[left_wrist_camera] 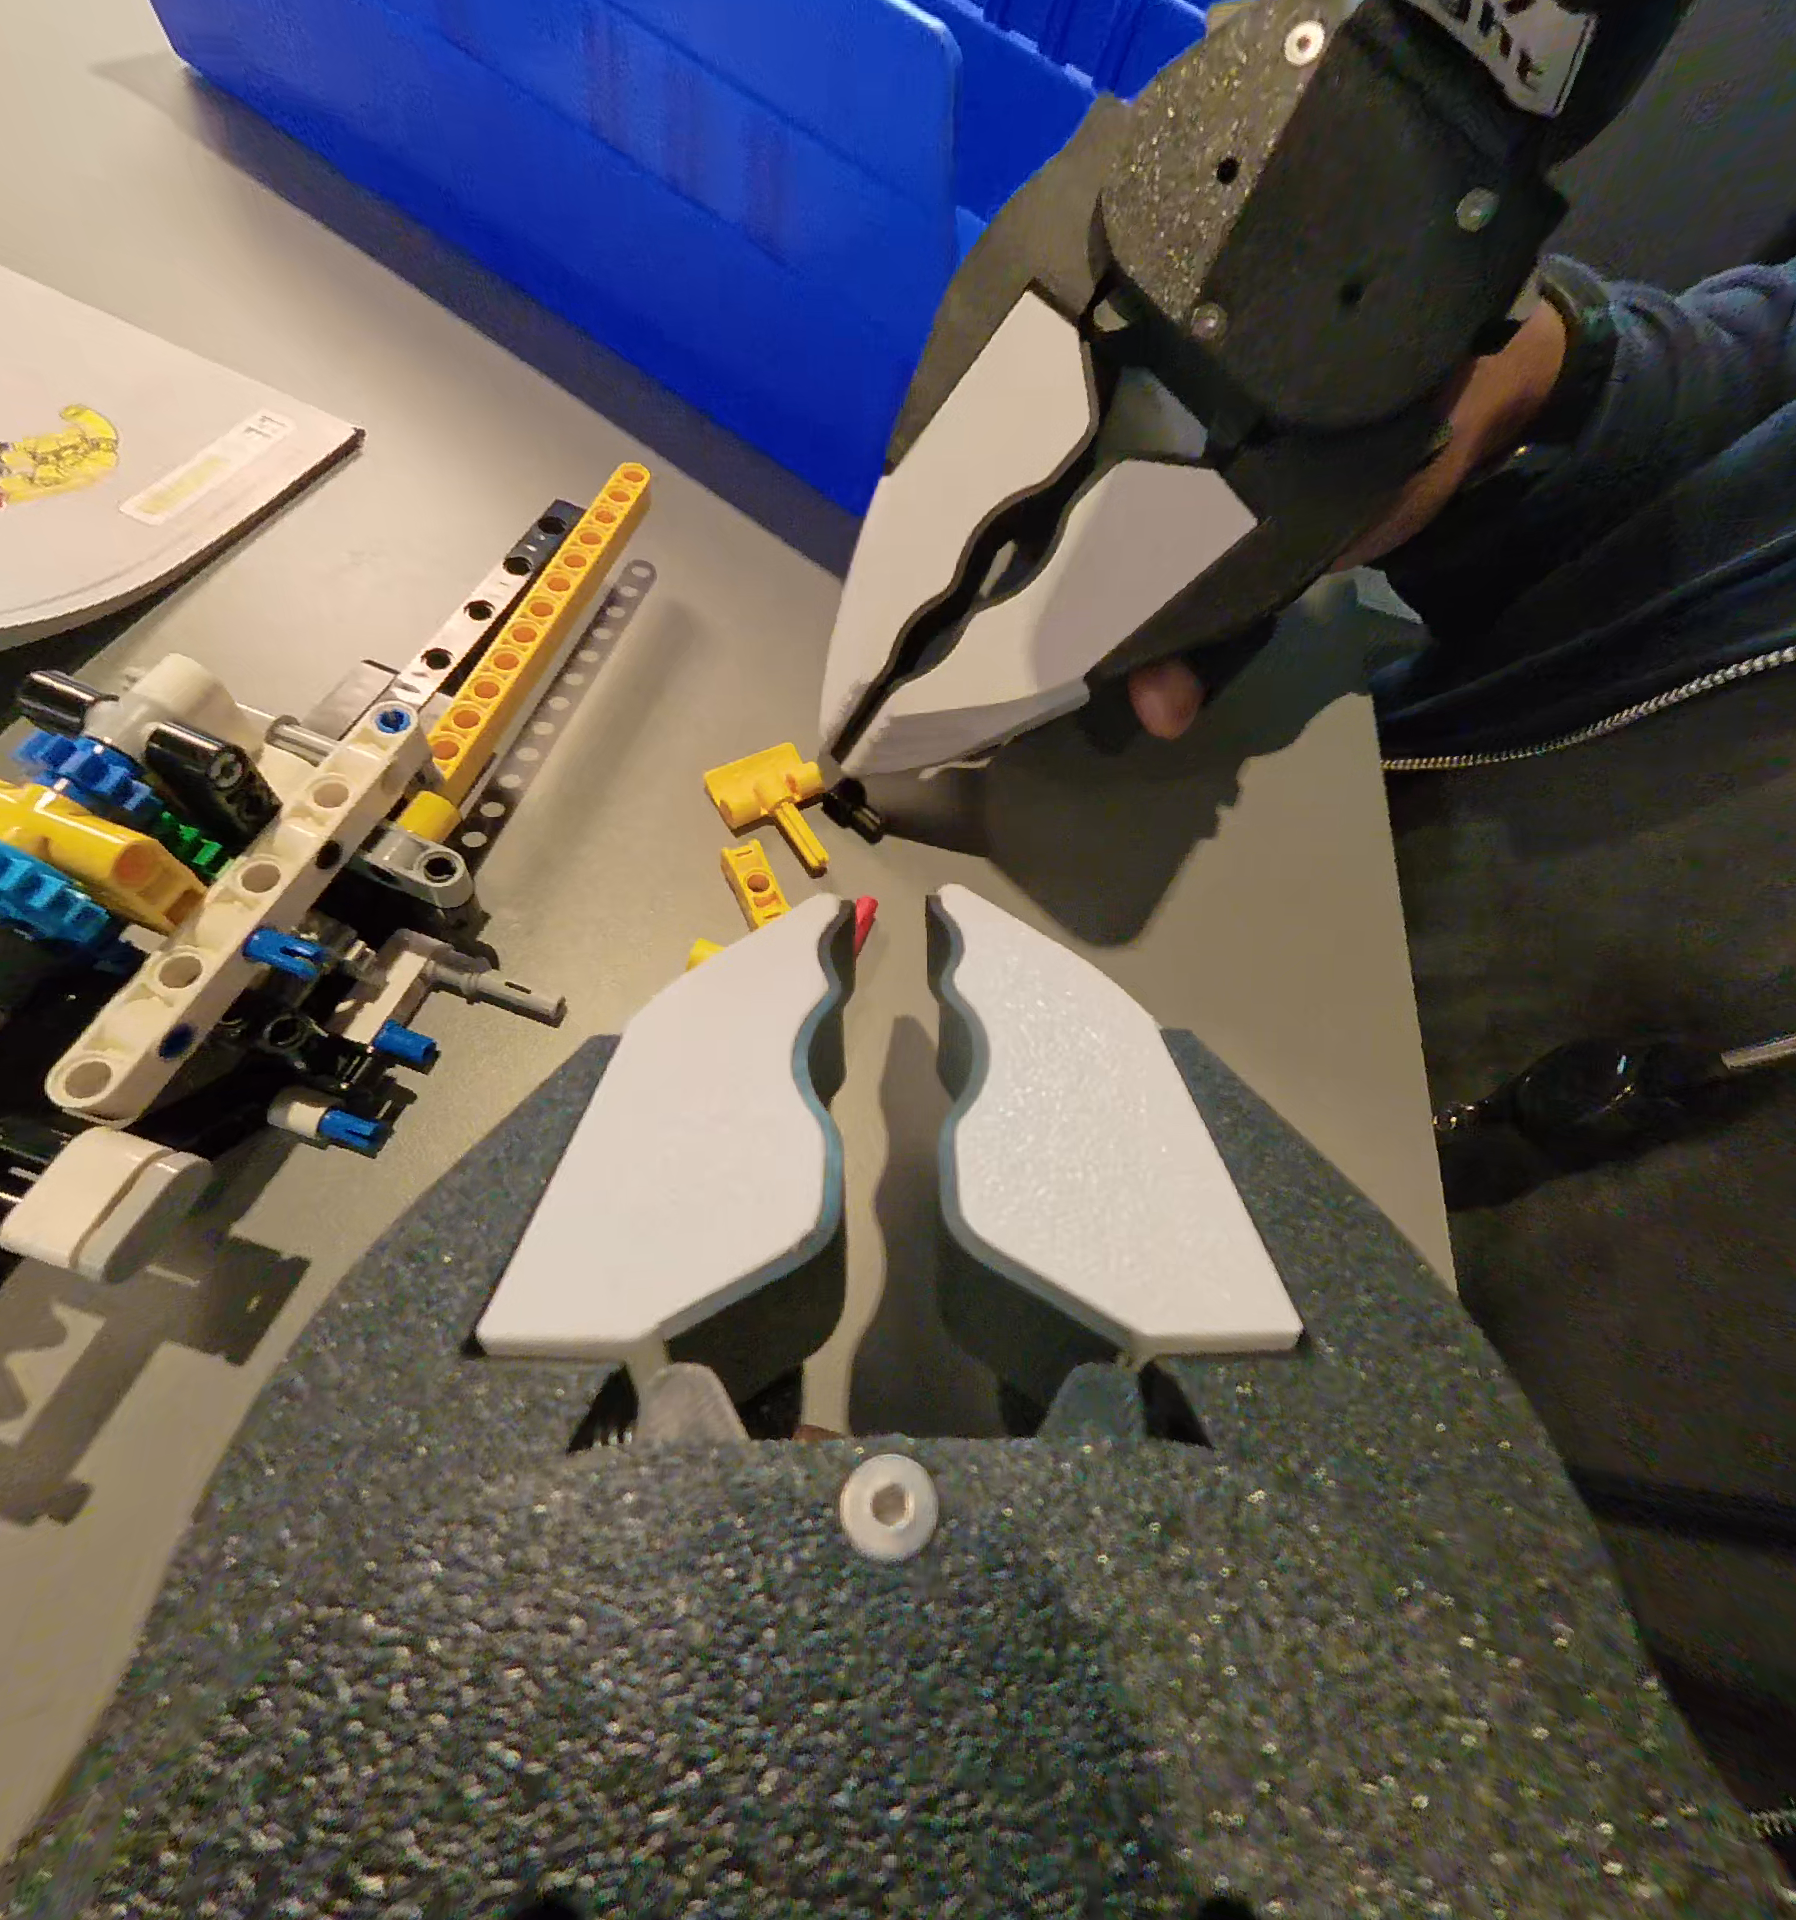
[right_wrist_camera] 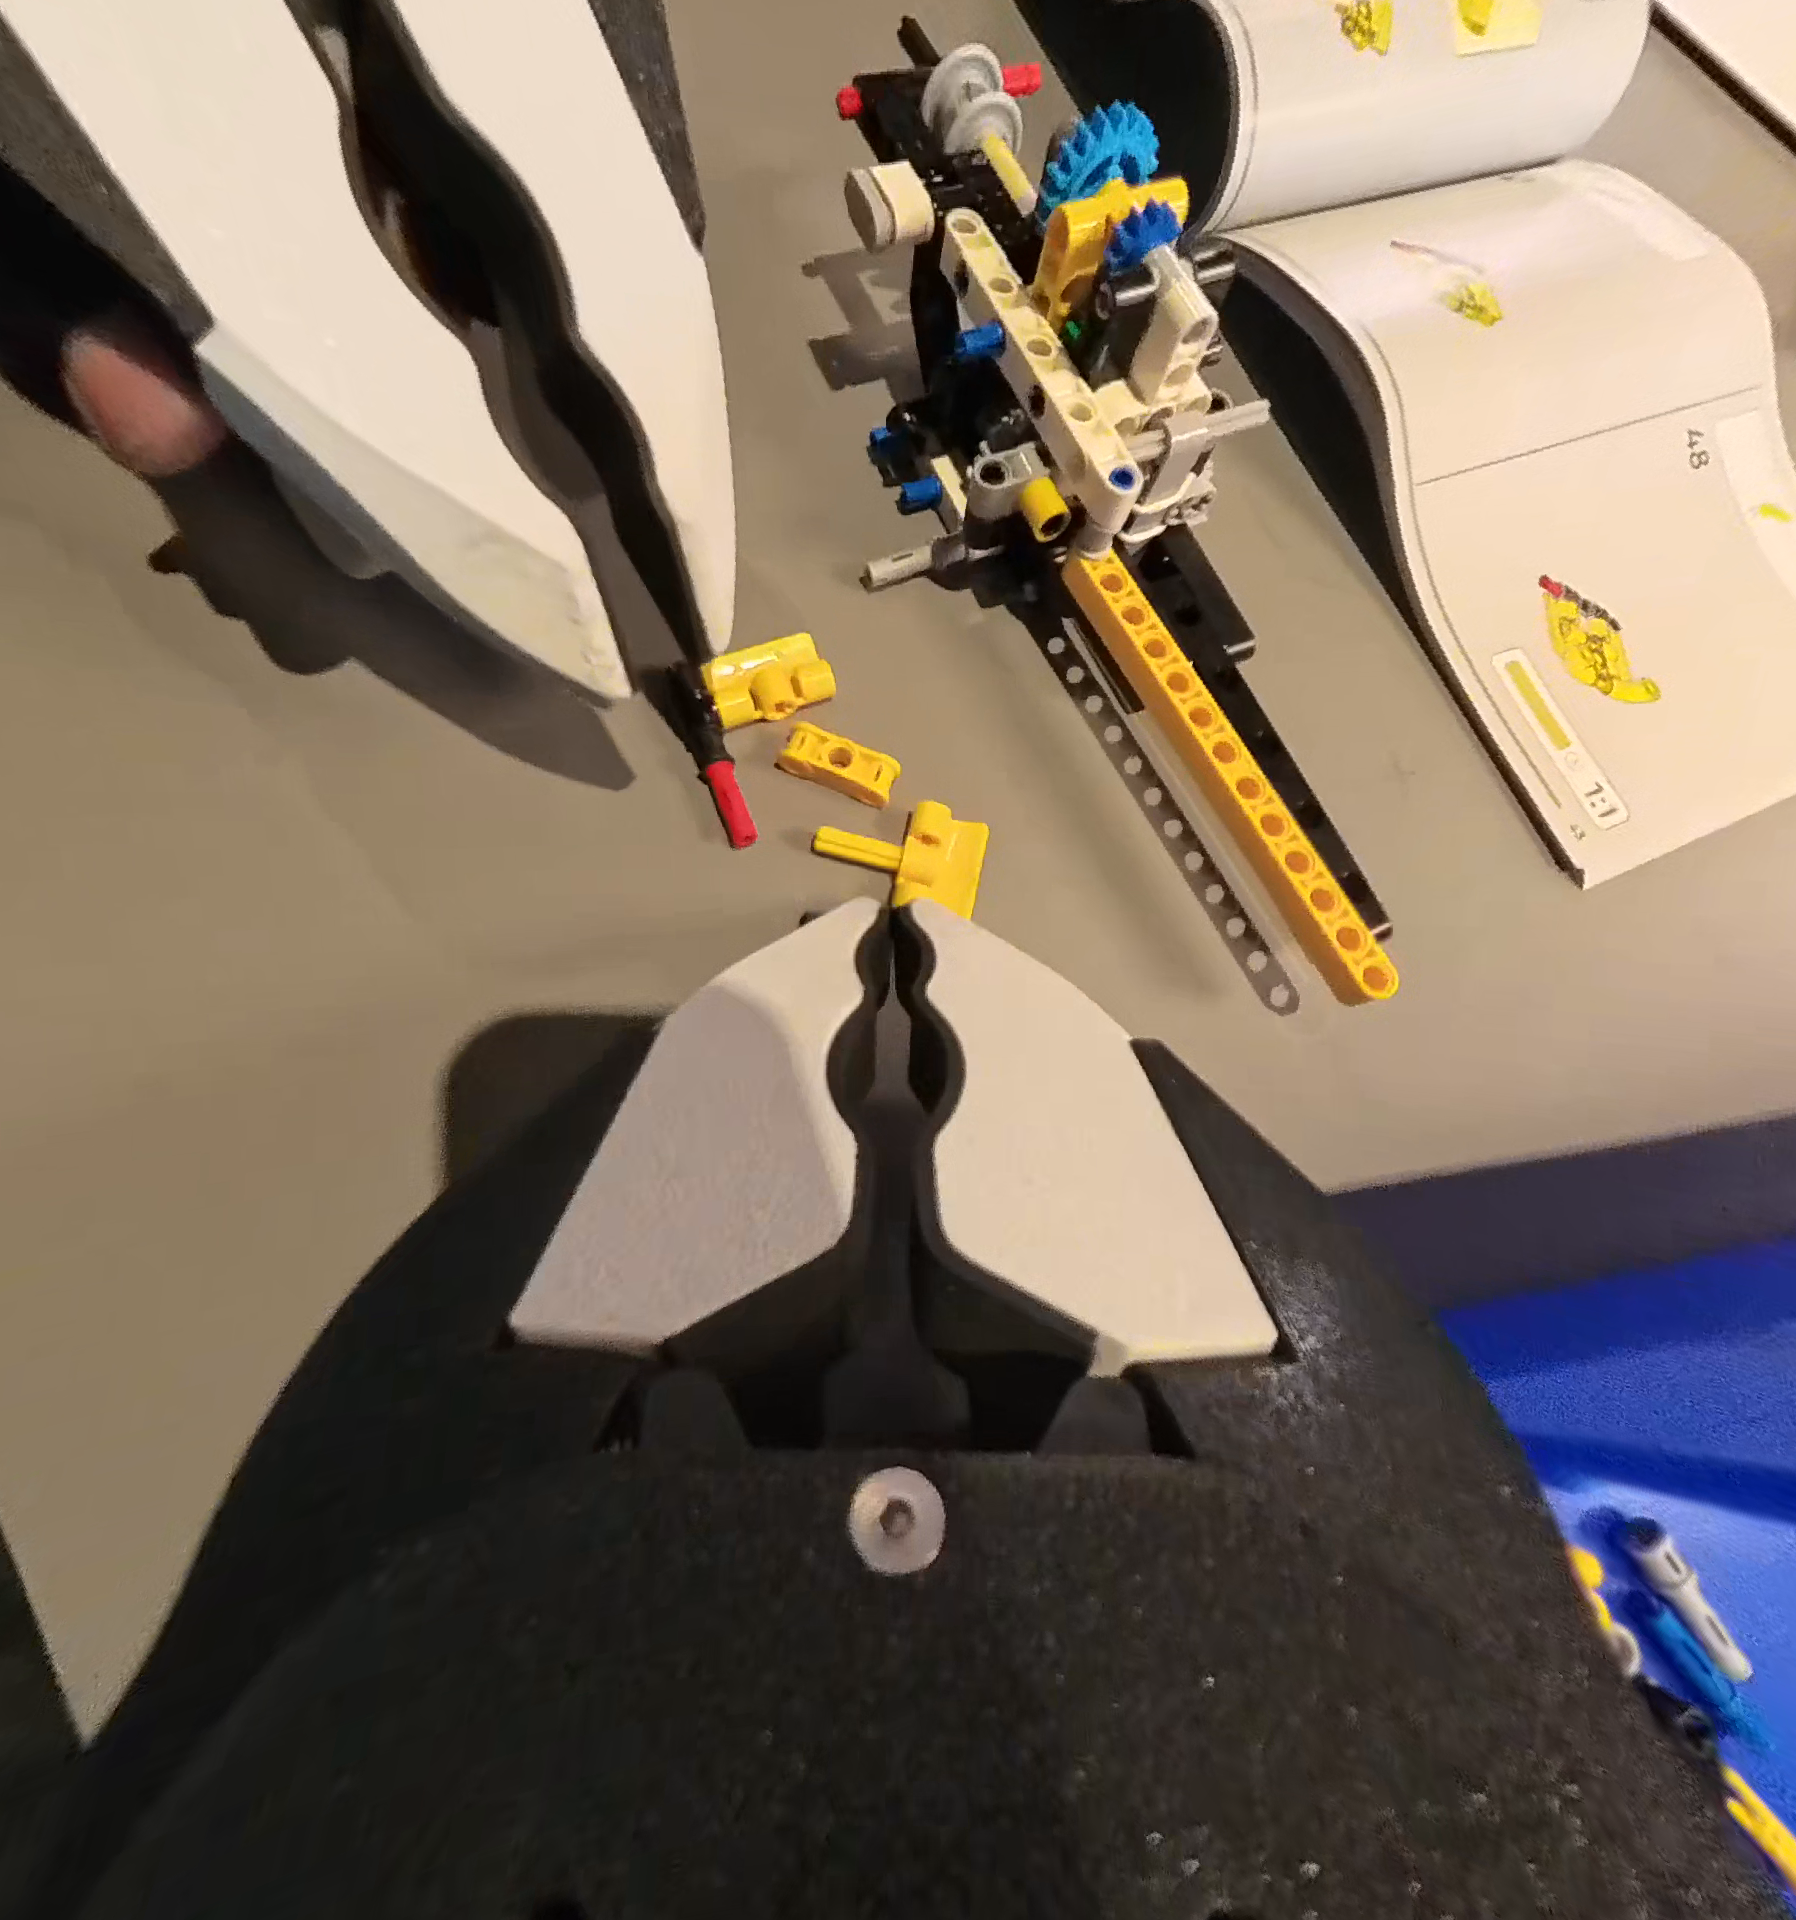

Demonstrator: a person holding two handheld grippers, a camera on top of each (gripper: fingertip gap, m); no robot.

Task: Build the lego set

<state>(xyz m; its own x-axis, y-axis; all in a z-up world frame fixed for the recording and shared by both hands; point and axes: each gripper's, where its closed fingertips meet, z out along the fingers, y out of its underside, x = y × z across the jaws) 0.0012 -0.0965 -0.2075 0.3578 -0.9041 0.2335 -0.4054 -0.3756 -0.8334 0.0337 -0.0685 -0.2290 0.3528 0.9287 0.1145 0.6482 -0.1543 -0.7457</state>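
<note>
Gripper housings fill the foreground: the left gripper stands parted with nothing between its fingers over a red pin, while the right gripper is pinched on a yellow connector at mid-table. Only the right wrist view shows the open instruction booklet behind the half-built model; only the left shows the blue bin upright along the far edge.

The half-built lego model sat on the table, its long yellow beam lying flat. Three small yellow pieces lay nearby.
</note>
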